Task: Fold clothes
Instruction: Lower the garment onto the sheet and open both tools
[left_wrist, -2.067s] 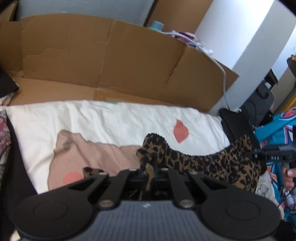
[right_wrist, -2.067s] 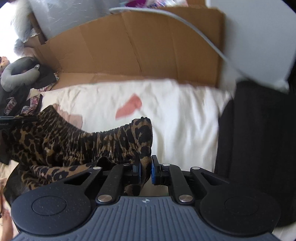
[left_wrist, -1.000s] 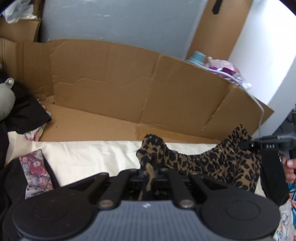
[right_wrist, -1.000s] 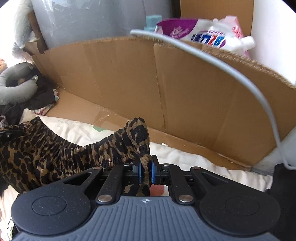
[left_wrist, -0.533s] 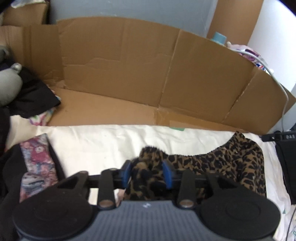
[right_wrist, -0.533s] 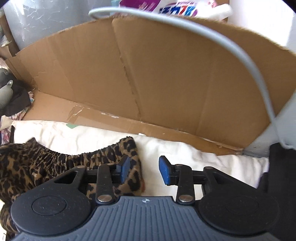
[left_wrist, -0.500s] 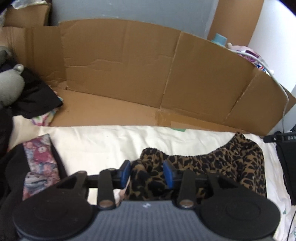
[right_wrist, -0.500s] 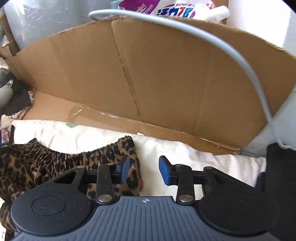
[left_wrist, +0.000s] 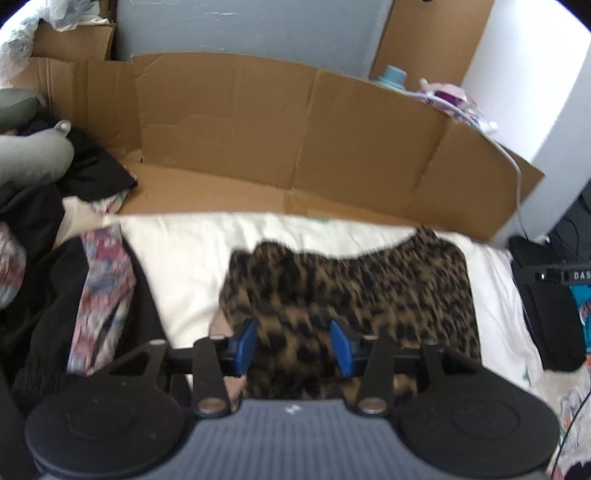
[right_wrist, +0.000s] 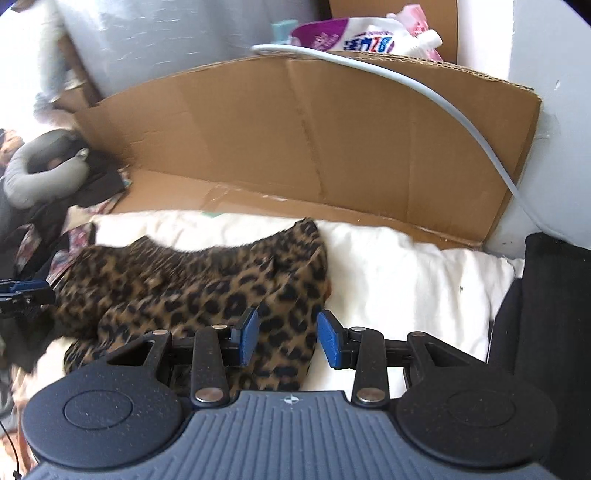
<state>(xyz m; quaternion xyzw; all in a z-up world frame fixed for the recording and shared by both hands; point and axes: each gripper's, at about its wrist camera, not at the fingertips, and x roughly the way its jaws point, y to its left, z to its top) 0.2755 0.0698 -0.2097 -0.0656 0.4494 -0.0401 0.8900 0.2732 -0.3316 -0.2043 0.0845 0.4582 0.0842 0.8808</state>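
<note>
1. Left wrist view: the left gripper (left_wrist: 293, 347) stood with its blue pads (left_wrist: 246, 345) spread, having just been opening. The leopard garment (left_wrist: 351, 291) lay loose between them and under them, but the pads did not press on it.
2. The garment lay flat and folded over on the cream sheet (left_wrist: 184, 258), its far edge close to the cardboard (left_wrist: 258, 122) that stood up behind the sheet. The picture was blurred over the cloth.
3. To the left of the sheet lay a heap of dark and flowered clothes (left_wrist: 99, 291), with a grey pillow (left_wrist: 29, 162) beyond it. At the right edge part of the other tool showed, dark and lettered.
4. Right wrist view: the right gripper (right_wrist: 286, 336) also had its pads (right_wrist: 332, 343) apart, having opened a moment before. The garment's near corner (right_wrist: 221, 291) lay under the left pad and partly in the gap, untouched by the right pad.
5. The garment stretched leftwards across the sheet (right_wrist: 406, 280), where the left tool's tip (right_wrist: 22, 295) showed at the picture's edge, just beside the cloth.
6. A white cable (right_wrist: 443, 92) ran over the cardboard (right_wrist: 295, 140), a purple bag (right_wrist: 354, 37) sat behind it, and black fabric (right_wrist: 546, 314) lay to the right.
</note>
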